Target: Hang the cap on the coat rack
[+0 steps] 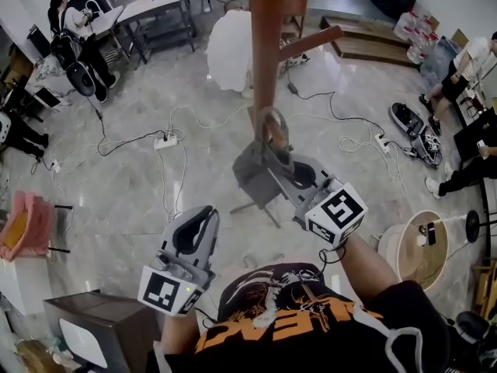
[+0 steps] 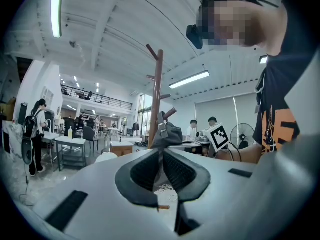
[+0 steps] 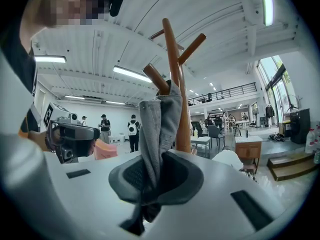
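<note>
The brown wooden coat rack (image 1: 266, 45) stands just ahead of me on the marble floor, one peg (image 1: 311, 42) sticking out to the right. My right gripper (image 1: 273, 162) is shut on the grey cap (image 1: 255, 173), which is held against the pole's lower part with its strap loop (image 1: 272, 127) uppermost. In the right gripper view the cap (image 3: 160, 129) hangs pinched between the pads of the gripper (image 3: 152, 169), right in front of the pole (image 3: 184, 119) and below a peg (image 3: 155, 79). My left gripper (image 1: 208, 212) is lower left, empty, jaws together (image 2: 161, 159).
Cables and power strips (image 1: 165, 140) trail over the floor around the rack. A white cloth-covered object (image 1: 229, 49) sits behind the pole. A round tub (image 1: 415, 251) and a fan (image 1: 470, 225) are at right, people stand or sit around the room's edges, and a pink cloth (image 1: 27, 228) is at left.
</note>
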`<state>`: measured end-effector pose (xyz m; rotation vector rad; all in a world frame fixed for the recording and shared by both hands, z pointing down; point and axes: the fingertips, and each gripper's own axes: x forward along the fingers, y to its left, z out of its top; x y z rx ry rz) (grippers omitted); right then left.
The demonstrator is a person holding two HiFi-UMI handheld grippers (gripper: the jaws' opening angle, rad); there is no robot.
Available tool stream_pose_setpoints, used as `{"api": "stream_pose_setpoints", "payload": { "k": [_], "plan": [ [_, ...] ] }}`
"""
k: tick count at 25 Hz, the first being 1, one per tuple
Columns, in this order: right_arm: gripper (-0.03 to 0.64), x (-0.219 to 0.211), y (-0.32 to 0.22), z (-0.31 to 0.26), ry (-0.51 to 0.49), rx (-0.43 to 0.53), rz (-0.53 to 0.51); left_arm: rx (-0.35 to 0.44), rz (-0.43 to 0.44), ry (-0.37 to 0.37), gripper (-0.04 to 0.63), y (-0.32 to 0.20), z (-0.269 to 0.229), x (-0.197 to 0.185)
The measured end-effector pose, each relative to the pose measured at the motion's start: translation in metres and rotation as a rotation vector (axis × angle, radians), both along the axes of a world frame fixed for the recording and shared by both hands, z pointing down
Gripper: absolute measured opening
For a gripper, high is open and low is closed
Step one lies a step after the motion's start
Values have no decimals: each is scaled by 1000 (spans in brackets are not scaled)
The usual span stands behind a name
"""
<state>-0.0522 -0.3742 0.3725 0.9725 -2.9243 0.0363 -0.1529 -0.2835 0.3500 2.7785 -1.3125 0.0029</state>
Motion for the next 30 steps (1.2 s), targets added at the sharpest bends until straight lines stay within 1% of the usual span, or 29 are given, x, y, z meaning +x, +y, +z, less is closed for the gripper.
{"api": "stream_pose_setpoints", "payload": {
  "k": [16, 30],
  "plan": [
    [38, -5, -16, 22, -2, -26, 17, -15, -24, -12, 46, 1, 5, -9],
    [38, -4, -18, 23, 0, -4, 40, -15, -35, -12, 46, 4, 1, -14]
  ]
}}
